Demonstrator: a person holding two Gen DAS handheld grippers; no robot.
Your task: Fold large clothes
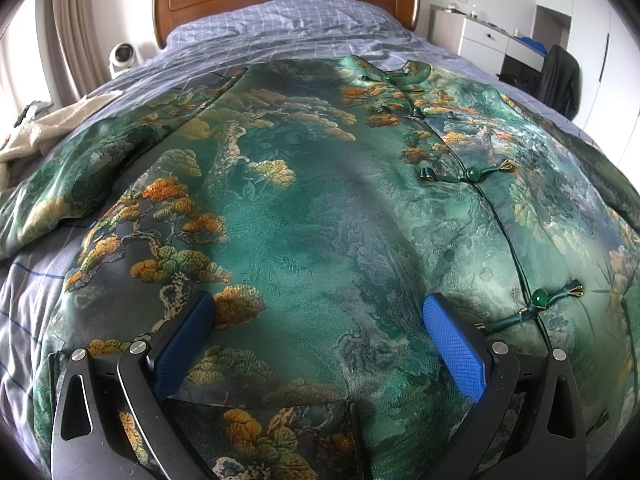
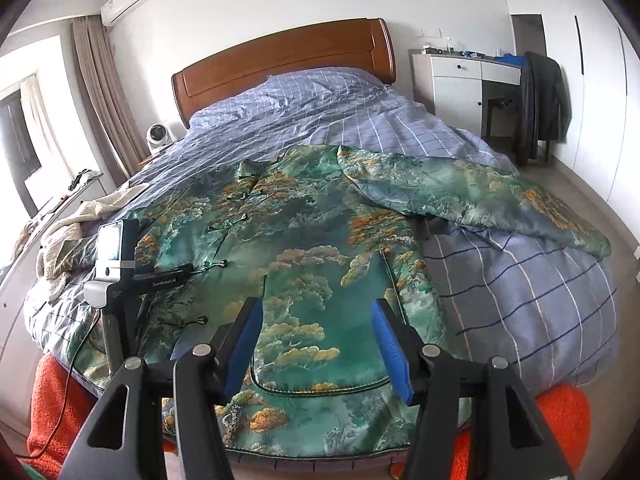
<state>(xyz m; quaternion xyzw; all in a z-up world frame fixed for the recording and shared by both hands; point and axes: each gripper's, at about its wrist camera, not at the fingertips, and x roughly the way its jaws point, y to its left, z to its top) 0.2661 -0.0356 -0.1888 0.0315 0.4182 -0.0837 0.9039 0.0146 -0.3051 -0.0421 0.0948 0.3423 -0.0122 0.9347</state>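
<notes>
A large green brocade jacket [image 2: 304, 240] with pine-tree pattern and knot buttons lies face up on the bed. One sleeve [image 2: 480, 200] stretches out to the right over the blue checked duvet [image 2: 520, 300]. In the left wrist view the jacket front [image 1: 320, 208] fills the picture, with its row of green bead buttons [image 1: 472, 174] to the right. My left gripper [image 1: 319, 306] hovers open close above the fabric, nothing between its blue pads [image 1: 452, 340]. My right gripper [image 2: 316, 316] stands open over the jacket's lower hem and pocket [image 2: 320, 360], pads clear of the cloth.
The left hand-held device [image 2: 120, 256] with its cable shows at the left of the right wrist view. A cream blanket [image 2: 76, 224] lies bunched at the bed's left edge. An orange throw [image 2: 52, 400] hangs below the bed's foot. Wooden headboard [image 2: 280, 64], white dresser [image 2: 452, 84].
</notes>
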